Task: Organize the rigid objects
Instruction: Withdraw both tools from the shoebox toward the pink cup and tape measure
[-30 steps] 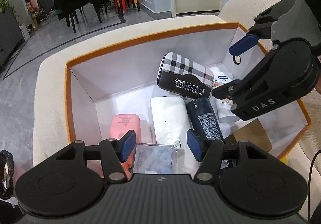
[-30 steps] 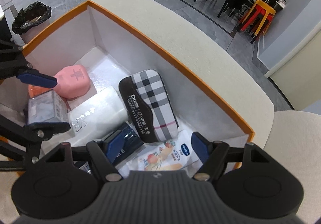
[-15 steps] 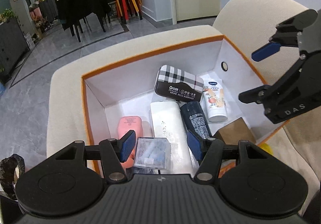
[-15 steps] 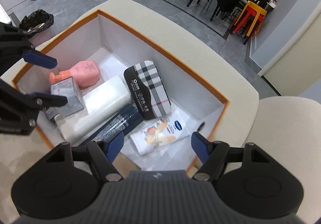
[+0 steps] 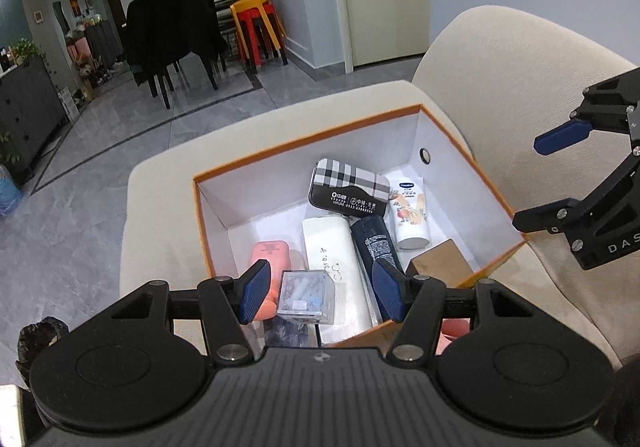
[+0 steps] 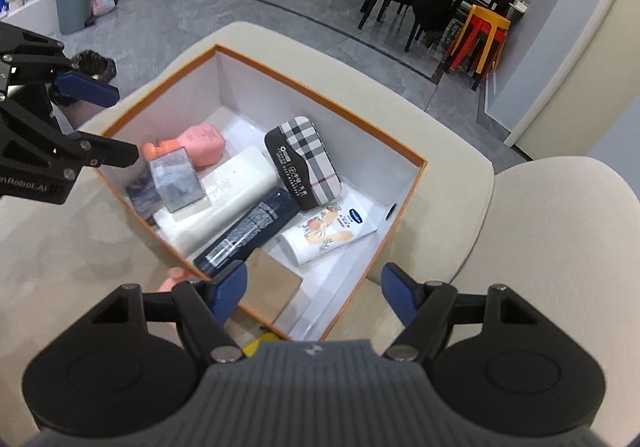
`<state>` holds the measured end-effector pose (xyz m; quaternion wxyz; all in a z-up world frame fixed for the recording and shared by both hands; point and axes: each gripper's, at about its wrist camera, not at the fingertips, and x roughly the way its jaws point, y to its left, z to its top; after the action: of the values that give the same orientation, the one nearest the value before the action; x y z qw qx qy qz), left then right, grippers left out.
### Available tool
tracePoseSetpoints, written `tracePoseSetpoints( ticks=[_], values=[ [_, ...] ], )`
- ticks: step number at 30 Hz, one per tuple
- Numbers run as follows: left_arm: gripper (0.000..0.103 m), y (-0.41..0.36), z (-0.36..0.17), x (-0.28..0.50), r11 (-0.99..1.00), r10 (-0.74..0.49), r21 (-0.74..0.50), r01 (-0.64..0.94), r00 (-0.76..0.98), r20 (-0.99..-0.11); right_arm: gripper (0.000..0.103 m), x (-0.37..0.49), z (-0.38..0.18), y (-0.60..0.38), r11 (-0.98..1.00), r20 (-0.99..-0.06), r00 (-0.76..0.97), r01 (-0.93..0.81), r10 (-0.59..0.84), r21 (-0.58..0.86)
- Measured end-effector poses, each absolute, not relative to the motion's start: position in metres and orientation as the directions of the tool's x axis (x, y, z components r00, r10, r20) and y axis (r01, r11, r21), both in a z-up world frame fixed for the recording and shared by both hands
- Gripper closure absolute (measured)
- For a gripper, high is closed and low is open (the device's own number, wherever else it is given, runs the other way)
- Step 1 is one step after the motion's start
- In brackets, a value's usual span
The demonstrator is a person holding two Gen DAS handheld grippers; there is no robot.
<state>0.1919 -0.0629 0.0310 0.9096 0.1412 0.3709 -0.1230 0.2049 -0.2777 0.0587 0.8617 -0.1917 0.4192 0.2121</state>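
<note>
Both grippers hang empty above the box: the left gripper point(image 5: 320, 289) has its jaws partly apart with nothing pressed between the pads, and the right gripper point(image 6: 316, 293) stands wider, likewise gripping nothing, which suggests neither has anything left to carry. Nearest the grippers, inside the orange-rimmed box point(image 6: 320, 93), a brown cardboard block point(image 6: 268, 287) fills one near corner and a clear plastic case point(image 5: 306, 297) rests on top of the white roll point(image 5: 332, 247), probably because the floor beneath is already taken. A dark tube point(image 6: 248, 235) lies alongside that roll, touching it, packed lengthwise to save room. Further in sit the pink case point(image 5: 270, 255) and a white lotion tube point(image 5: 412, 215), each laid flat. Farthest back, the plaid tin point(image 5: 348, 189) leans tilted over the ends of the roll and dark tube. The box itself rests on a cream sofa cushion point(image 6: 540, 247), so the sorting looks close to finished.
</note>
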Motion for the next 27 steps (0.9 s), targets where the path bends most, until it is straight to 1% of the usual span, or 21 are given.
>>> tracePoseSetpoints(
  ticks=[6, 9, 12, 18, 24, 27],
  values=[
    [0.032, -0.056, 0.052, 0.168, 0.934, -0.134, 0.16, 0.321, 0.727, -0.674, 0.03, 0.179, 0.078, -0.287, 0.863, -0.773, 0.589, -0.492, 0.234, -0.114],
    [0.031, -0.056, 0.055, 0.154, 0.931, -0.148, 0.158, 0.329, 0.736, -0.661, 0.025, 0.163, 0.085, -0.289, 0.885, -0.751, 0.612, -0.459, 0.249, -0.08],
    [0.03, -0.056, 0.052, 0.141, 0.927, -0.16, 0.157, 0.341, 0.738, -0.656, 0.024, 0.147, 0.083, -0.289, 0.899, -0.734, 0.631, -0.433, 0.251, -0.065],
    [0.029, -0.05, 0.032, 0.123, 0.941, -0.172, 0.113, 0.318, 0.739, -0.651, 0.024, 0.118, 0.057, -0.282, 0.919, -0.72, 0.652, -0.392, 0.239, -0.049],
    [0.029, -0.044, 0.004, 0.114, 0.961, -0.199, 0.016, 0.276, 0.73, -0.653, 0.024, 0.098, 0.015, -0.285, 0.964, -0.699, 0.687, -0.264, 0.197, 0.012],
    [0.029, -0.047, -0.016, 0.112, 0.963, -0.208, -0.007, 0.271, 0.72, -0.662, 0.024, 0.092, -0.005, -0.284, 0.972, -0.699, 0.69, -0.231, 0.187, 0.031]
  ],
)
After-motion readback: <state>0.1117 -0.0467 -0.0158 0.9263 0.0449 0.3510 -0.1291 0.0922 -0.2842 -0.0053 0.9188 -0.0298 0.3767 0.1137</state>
